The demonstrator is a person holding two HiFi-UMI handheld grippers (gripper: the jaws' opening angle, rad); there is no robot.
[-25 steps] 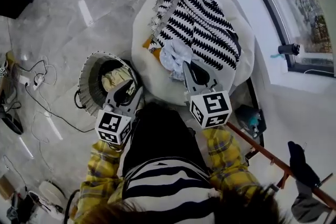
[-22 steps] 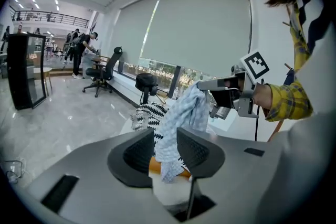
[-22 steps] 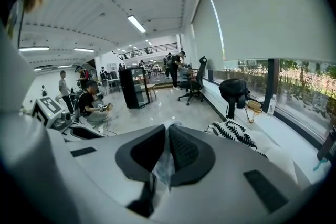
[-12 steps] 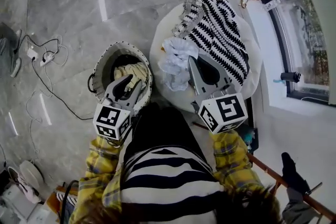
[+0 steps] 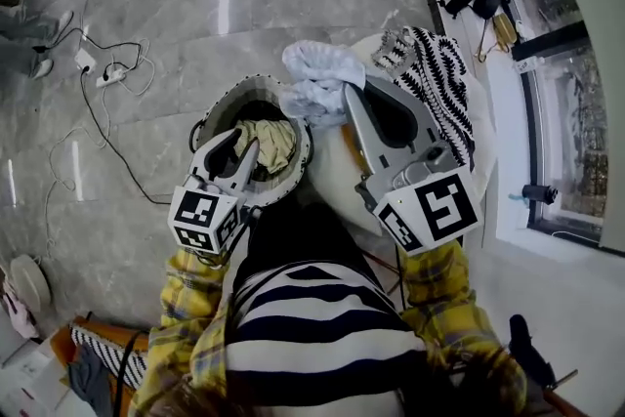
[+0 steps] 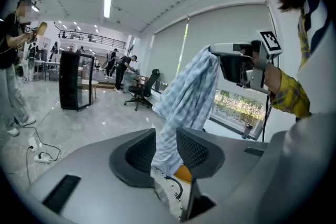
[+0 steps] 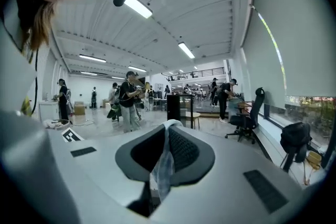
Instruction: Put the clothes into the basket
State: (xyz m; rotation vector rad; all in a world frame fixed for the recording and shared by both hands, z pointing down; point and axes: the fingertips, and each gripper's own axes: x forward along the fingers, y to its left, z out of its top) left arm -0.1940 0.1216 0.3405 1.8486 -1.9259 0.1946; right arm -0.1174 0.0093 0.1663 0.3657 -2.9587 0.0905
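Sleeves: yellow plaid crossed with grey and dark lines, left sleeve (image 5: pixel 186 308) and right sleeve (image 5: pixel 441 296) alike.
Top (image 5: pixel 312 322): black with broad white stripes.
Left gripper (image 5: pixel 242 151): pale grey shell, two tapering jaws, dark mesh-textured pads.
Right gripper (image 5: pixel 350 98): same grey shell and dark pads.
Marker cubes: white faces with black square patterns, left cube (image 5: pixel 203 220), right cube (image 5: pixel 435 210).

The scene is seen steeply downward from the head. Each gripper view is taken close along its own jaws. The pale blue cloth (image 5: pixel 317 83) is shared by all.
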